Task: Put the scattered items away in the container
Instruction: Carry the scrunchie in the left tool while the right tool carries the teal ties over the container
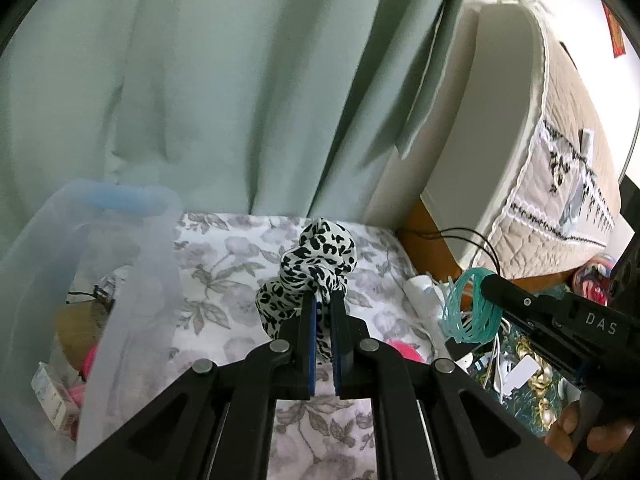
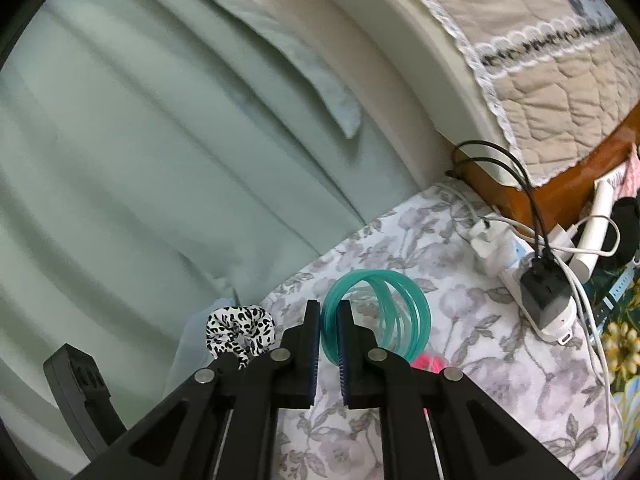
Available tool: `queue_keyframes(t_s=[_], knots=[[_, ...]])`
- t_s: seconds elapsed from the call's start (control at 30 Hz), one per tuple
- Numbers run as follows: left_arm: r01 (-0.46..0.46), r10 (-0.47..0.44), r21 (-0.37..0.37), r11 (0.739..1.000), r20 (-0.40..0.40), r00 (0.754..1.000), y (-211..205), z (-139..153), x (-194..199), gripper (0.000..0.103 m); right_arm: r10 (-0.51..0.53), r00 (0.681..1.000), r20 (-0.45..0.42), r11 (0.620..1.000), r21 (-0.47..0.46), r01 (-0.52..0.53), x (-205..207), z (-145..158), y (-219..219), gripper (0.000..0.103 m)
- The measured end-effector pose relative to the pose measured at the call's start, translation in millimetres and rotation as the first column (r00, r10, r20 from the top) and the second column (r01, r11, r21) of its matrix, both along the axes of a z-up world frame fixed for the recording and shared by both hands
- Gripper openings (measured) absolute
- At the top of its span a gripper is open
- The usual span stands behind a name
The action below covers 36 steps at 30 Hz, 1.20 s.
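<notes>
My left gripper (image 1: 323, 300) is shut on a black-and-white leopard-print scrunchie (image 1: 316, 264), held up above the floral cloth (image 1: 224, 256). The same scrunchie (image 2: 240, 330) shows at the lower left in the right wrist view. My right gripper (image 2: 329, 310) is shut on a bundle of teal plastic rings (image 2: 384, 312), lifted off the cloth; in the left wrist view this right gripper (image 1: 486, 280) sits at the right with the teal rings (image 1: 470, 308) hanging from its tip. A translucent plastic container (image 1: 132, 280) with a blue rim stands at the left, with small items inside.
A pink item (image 1: 404, 350) lies on the floral cloth (image 2: 480, 340) under the grippers. A white power strip (image 2: 504, 256) with a black charger (image 2: 546, 284) and cables lies at the right. Green curtain (image 1: 200, 80) hangs behind; a quilted cover (image 1: 560, 160) drapes over white furniture.
</notes>
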<state>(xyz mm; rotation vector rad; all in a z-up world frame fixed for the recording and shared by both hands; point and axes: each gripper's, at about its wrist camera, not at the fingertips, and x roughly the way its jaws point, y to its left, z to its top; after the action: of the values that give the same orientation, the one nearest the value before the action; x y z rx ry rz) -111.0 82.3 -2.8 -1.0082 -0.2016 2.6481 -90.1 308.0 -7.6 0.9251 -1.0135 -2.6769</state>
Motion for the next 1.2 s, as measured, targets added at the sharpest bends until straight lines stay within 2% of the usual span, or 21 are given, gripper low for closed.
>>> queue_keyframes(t_s=[0.33, 0.57, 0.9, 1.2], knots=[[-0.045, 0.048, 0.065, 0.997, -0.045, 0.998, -38, 30, 15, 0.006, 0.073, 0.995, -0.073, 0.997, 0.027, -0.071, 5, 40, -34, 0.009], [-0.095, 0.101, 0.075, 0.993, -0.071, 0.992, -66, 48, 24, 0.006, 0.142, 0.981, -0.133, 0.989, 0.069, -0.133, 9, 68, -66, 0.009], [-0.192, 0.203, 0.097, 0.977, -0.118, 0.972, -119, 71, 38, 0.005, 0.246, 0.947, -0.206, 0.967, 0.123, -0.224, 11, 105, -118, 0.009], [-0.275, 0.292, 0.125, 0.953, -0.149, 0.945, -171, 86, 48, 0.006, 0.352, 0.898, -0.265, 0.933, 0.179, -0.313, 10, 133, -170, 0.009]])
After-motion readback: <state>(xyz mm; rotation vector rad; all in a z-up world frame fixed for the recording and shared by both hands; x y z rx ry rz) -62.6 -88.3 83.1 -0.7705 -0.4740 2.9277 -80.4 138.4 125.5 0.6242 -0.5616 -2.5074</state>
